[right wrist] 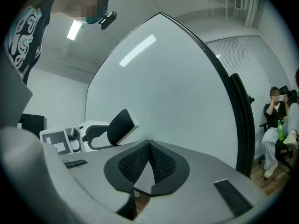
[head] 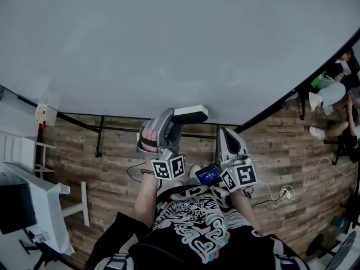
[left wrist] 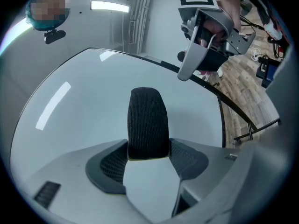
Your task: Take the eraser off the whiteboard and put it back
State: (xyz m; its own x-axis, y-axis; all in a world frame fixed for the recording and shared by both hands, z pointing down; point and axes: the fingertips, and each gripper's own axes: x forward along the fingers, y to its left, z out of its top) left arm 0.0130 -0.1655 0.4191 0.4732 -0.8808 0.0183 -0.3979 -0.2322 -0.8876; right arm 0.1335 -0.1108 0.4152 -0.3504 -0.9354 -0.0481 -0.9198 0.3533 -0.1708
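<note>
Whiteboard (head: 169,44) fills the head view from 9 through 12 to 3 o'clock. It is blank, with ceiling-light glare on it in the gripper views. Black stand frame (head: 121,130) runs under its lower edge, with legs going down to the wood-plank floor (head: 107,167).

White furniture (head: 39,201) is at 8 o'clock, well apart from the grippers. Seated person (head: 337,103) is at 3 o'clock, past the board's right edge, also well apart. Operator's patterned shirt (head: 197,229) is at 6 o'clock.

Left gripper (left wrist: 147,158): fingers (left wrist: 106,164) clamped on the eraser (left wrist: 147,120), black felt face toward its own camera, white body below it. In the head view the eraser sits just below centre, at 6 o'clock of the board by its bottom edge. Can't tell if it touches the board surface.

Right gripper (right wrist: 149,143): fingers (right wrist: 133,164) clenched tip to tip, empty. It is just beside the left one, at its 4 o'clock, aimed at the board.

Cables (head: 281,193) lie on the floor at 4 o'clock.
</note>
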